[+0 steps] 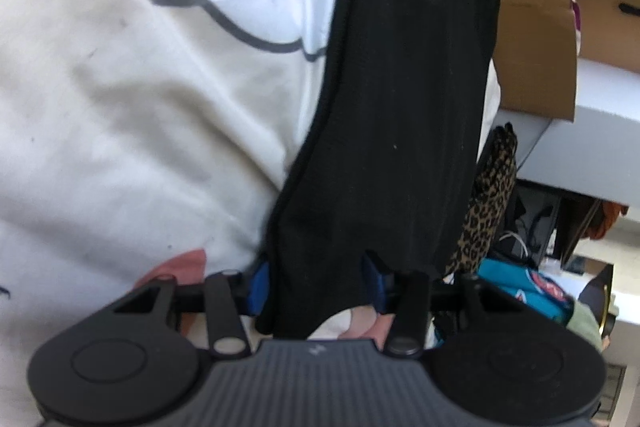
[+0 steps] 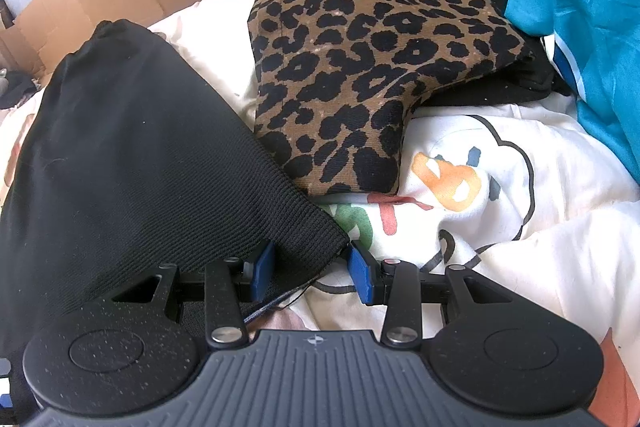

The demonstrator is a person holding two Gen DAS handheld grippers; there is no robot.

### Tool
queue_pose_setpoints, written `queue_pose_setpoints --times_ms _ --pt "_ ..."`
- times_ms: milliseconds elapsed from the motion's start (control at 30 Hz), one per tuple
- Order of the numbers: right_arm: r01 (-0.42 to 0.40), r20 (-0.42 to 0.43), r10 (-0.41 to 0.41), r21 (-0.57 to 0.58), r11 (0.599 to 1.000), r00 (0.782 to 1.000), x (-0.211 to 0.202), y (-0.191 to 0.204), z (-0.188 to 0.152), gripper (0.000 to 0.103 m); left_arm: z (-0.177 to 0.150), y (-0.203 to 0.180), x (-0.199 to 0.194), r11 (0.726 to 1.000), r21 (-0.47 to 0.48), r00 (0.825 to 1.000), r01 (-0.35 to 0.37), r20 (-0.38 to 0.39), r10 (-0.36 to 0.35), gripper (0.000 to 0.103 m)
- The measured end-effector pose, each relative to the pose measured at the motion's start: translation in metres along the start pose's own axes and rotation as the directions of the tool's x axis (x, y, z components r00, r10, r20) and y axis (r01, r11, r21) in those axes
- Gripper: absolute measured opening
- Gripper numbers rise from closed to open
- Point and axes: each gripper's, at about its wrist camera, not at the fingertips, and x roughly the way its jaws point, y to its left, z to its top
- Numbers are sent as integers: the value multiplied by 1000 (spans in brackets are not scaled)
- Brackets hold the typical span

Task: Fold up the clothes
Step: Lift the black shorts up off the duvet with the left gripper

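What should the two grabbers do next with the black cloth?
Probably close the right gripper on the corner of the black garment. That corner lies between its jaws, which stand apart and do not seem to pinch it. The left gripper also has the black cloth between its jaws, though how firmly is unclear. Once both hold, the cloth could be folded over on the printed sheet.

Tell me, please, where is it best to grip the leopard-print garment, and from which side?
Probably the near corner of the leopard-print garment: it lies flat and free on the white sheet, unlike the far part beside the teal garment. Come from the front, low over the sheet.
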Motion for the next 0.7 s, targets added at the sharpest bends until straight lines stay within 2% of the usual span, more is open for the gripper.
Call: queue_pose_setpoints --times_ms 167,400,567,700 --pt "-6 -2 6 -3 1000 1000 0 0 0 46 -1 -3 8 1000 -2 1000 24 0 -24 49" --pt "-20 4 20 7 1000 1000 0 -4 -1 46 -5 -6 6 999 -12 999 35 -21 -36 33" --pt "-24 12 24 13 1000 1000 -1 -5 -2 46 -10 -15 6 997 32 995 65 -78 -63 33" --pt "-39 16 39 25 999 999 -2 -8 -2 46 0 -13 3 998 43 996 45 -81 -41 33"
